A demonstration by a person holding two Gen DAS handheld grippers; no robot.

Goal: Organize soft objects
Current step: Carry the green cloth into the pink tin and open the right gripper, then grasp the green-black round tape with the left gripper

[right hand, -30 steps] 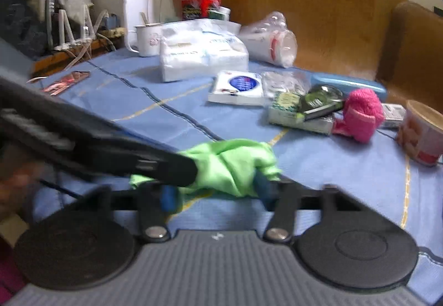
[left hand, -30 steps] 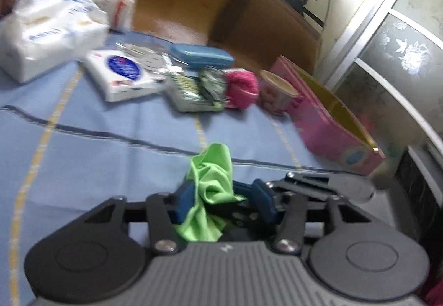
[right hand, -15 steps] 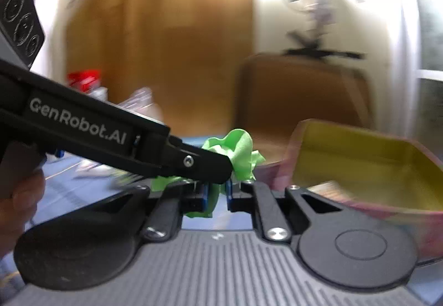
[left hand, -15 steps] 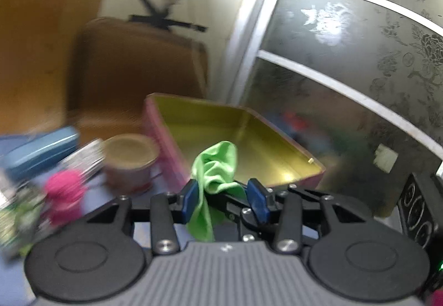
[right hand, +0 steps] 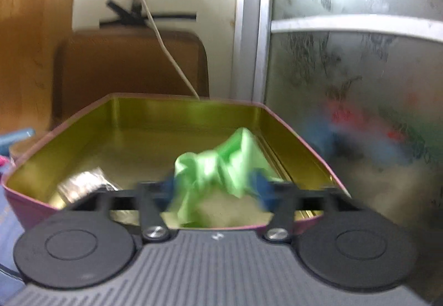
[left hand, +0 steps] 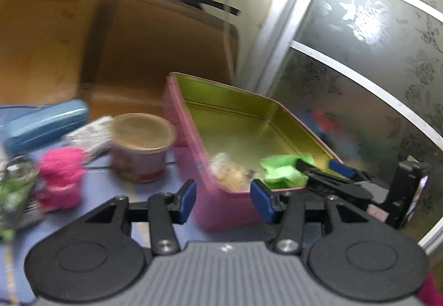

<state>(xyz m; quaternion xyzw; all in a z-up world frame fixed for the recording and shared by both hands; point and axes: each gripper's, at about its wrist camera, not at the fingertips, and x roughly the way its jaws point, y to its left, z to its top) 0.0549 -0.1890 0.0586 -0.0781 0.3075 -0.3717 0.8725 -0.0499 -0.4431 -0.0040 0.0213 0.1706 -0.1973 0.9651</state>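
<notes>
Surface — blue cloth-covered table (left hand: pixel 110 195). Directly on it: pink tin box (left hand: pixel 221 211), open-topped, gold inside; paper cup (left hand: pixel 141 148) just left of the box; pink knitted toy (left hand: pixel 61 175); blue case (left hand: pixel 44 123) behind; white packet (left hand: pixel 88 134) — blurred.

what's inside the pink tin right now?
Inside the pink tin: the green cloth between the right gripper fingers, plus a pale crumpled item, too blurred to identify. The cloth and gripper hide the floor beneath.

one green cloth (right hand: pixel 221 164), one pink tin (left hand: pixel 221 200), one paper cup (left hand: pixel 141 150), one pink plush toy (left hand: pixel 61 175), one blue case (left hand: pixel 44 123).
</notes>
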